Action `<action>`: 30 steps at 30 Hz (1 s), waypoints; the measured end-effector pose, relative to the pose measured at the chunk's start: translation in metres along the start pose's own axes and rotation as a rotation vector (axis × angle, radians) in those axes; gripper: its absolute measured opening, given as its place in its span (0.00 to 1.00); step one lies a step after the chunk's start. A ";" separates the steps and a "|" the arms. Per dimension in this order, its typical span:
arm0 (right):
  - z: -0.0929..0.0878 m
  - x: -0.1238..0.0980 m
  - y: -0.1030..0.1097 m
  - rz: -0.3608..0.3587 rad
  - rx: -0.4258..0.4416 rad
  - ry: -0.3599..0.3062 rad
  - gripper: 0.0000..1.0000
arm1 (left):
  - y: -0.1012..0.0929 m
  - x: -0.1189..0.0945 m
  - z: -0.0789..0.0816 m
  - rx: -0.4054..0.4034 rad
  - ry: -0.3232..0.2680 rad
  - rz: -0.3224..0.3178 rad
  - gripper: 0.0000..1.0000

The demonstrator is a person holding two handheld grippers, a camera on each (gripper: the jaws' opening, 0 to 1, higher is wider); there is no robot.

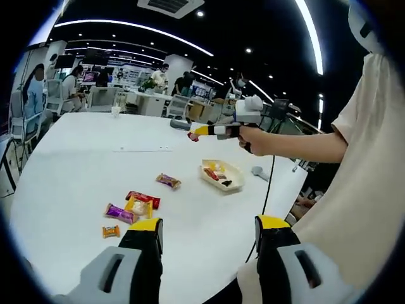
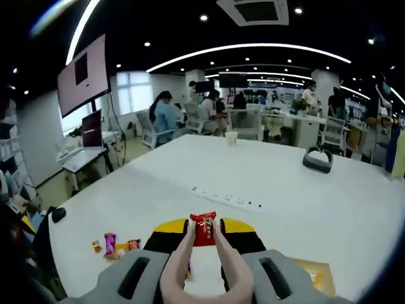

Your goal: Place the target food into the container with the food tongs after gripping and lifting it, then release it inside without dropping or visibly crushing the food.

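Observation:
A small red snack packet point(image 2: 203, 228) hangs pinched at the tips of pink food tongs point(image 2: 180, 263), and my right gripper point(image 2: 204, 235) is shut on the tongs. In the left gripper view the right gripper point(image 1: 204, 131) hovers well above the table, a hand behind it, with the red packet point(image 1: 193, 135) at its tip. Below and slightly right of it lies the pale container tray point(image 1: 234, 170), holding a few snacks. Several loose wrapped snacks point(image 1: 136, 206) lie on the white table. My left gripper point(image 1: 209, 229) stands open near the table's front edge, with nothing between its jaws.
A person's arm and pale shirt point(image 1: 354, 164) fill the right side. A grey object point(image 1: 259, 171) and a black cable point(image 1: 269, 183) lie beside the tray. A power strip point(image 2: 228, 200), a dark headset point(image 2: 318, 159) and a paper cup point(image 2: 231, 137) sit further back. People sit at desks behind.

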State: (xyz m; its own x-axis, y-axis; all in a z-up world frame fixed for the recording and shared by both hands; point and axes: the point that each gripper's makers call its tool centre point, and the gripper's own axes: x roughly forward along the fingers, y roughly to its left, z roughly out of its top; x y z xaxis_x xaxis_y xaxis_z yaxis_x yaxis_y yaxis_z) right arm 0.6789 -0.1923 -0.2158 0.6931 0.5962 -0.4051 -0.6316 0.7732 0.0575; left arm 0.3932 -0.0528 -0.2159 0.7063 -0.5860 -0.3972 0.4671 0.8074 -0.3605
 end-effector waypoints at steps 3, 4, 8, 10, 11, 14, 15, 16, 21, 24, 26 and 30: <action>0.001 -0.007 -0.009 -0.017 0.004 -0.006 0.18 | -0.007 0.004 0.000 0.008 0.004 -0.018 0.59; 0.001 -0.011 -0.013 -0.026 0.007 -0.010 0.18 | -0.009 0.006 -0.001 0.011 0.008 -0.023 0.59; 0.001 -0.023 -0.025 -0.052 0.020 -0.018 0.18 | -0.014 0.011 -0.001 0.021 0.016 -0.044 0.59; 0.001 -0.027 -0.030 -0.064 0.023 -0.020 0.18 | -0.016 0.012 0.000 0.025 0.017 -0.052 0.59; 0.001 -0.030 -0.032 -0.069 0.024 -0.022 0.19 | -0.017 0.013 0.001 0.028 0.017 -0.057 0.59; 0.001 -0.038 -0.040 -0.087 0.030 -0.025 0.19 | -0.019 0.015 0.002 0.037 0.018 -0.065 0.59; 0.001 -0.039 -0.042 -0.092 0.030 -0.026 0.19 | -0.020 0.016 0.003 0.039 0.018 -0.069 0.59; 0.001 -0.041 -0.044 -0.098 0.030 -0.028 0.19 | -0.020 0.016 0.003 0.040 0.018 -0.071 0.59; 0.000 -0.051 -0.057 -0.131 0.040 -0.036 0.19 | -0.024 0.017 0.003 0.048 0.024 -0.081 0.59; -0.001 -0.057 -0.062 -0.147 0.046 -0.039 0.19 | -0.026 0.017 0.002 0.049 0.025 -0.084 0.59; -0.002 -0.061 -0.066 -0.157 0.051 -0.041 0.19 | -0.027 0.017 0.002 0.048 0.024 -0.086 0.59; -0.003 -0.067 -0.073 -0.179 0.056 -0.045 0.19 | -0.029 0.017 0.001 0.049 0.024 -0.089 0.59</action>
State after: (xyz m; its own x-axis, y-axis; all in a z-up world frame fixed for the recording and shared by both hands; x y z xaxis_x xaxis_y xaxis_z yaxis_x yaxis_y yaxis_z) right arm 0.6772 -0.2893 -0.1957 0.8081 0.4561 -0.3727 -0.4773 0.8778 0.0392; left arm 0.3922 -0.0863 -0.2116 0.6478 -0.6568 -0.3860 0.5535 0.7539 -0.3539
